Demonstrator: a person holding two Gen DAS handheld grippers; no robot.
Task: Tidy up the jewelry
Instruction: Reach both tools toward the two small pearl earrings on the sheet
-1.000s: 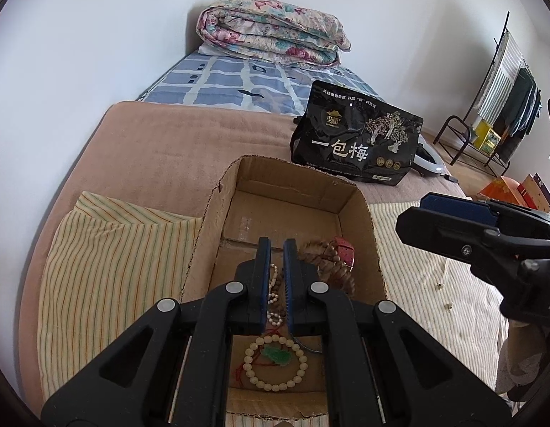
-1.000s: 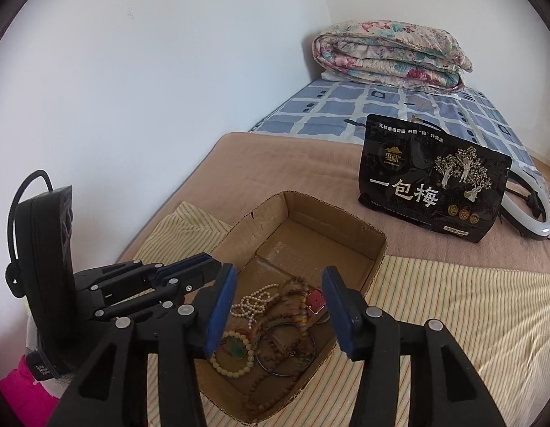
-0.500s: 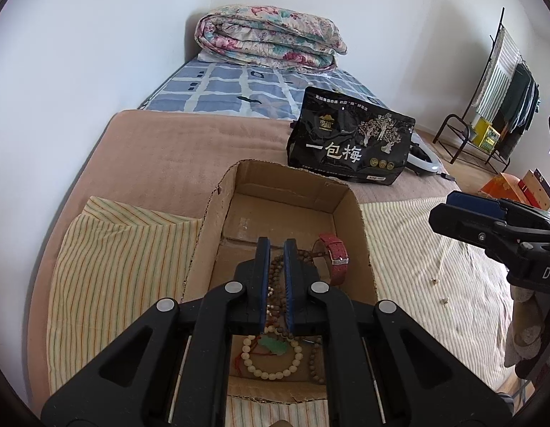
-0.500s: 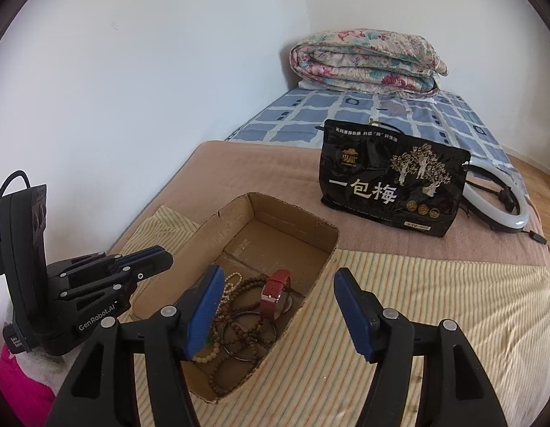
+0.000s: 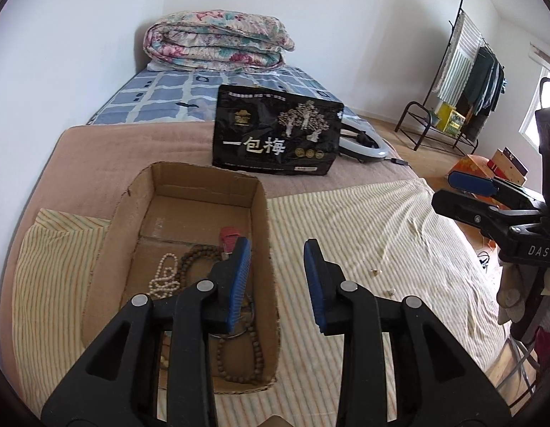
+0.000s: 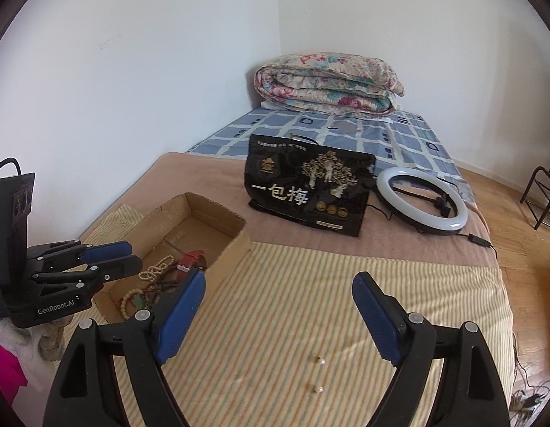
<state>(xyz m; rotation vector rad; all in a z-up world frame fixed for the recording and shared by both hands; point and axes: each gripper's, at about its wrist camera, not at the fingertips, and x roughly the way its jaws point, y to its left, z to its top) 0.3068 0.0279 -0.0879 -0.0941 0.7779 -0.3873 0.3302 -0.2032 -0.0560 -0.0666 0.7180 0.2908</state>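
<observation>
Jewelry mostly sits in the cardboard box (image 5: 189,192): pearl strand (image 5: 163,276), brown beads (image 5: 200,256), red watch (image 5: 229,236); two small earrings (image 6: 319,360) lie loose on the striped cloth (image 6: 292,284), right of the box. Left gripper (image 5: 276,283) is opening, nothing between its jaws; right gripper (image 6: 278,315) is opening wide, empty, above the earrings. Likely next: pinch one earring; descend straight, close gently, avoid snagging cloth.

An open cardboard box (image 5: 189,192) holds tangled bead strings, a pearl strand (image 5: 164,277) and a red-strapped watch (image 5: 229,236), left of the left gripper (image 5: 276,284).
</observation>
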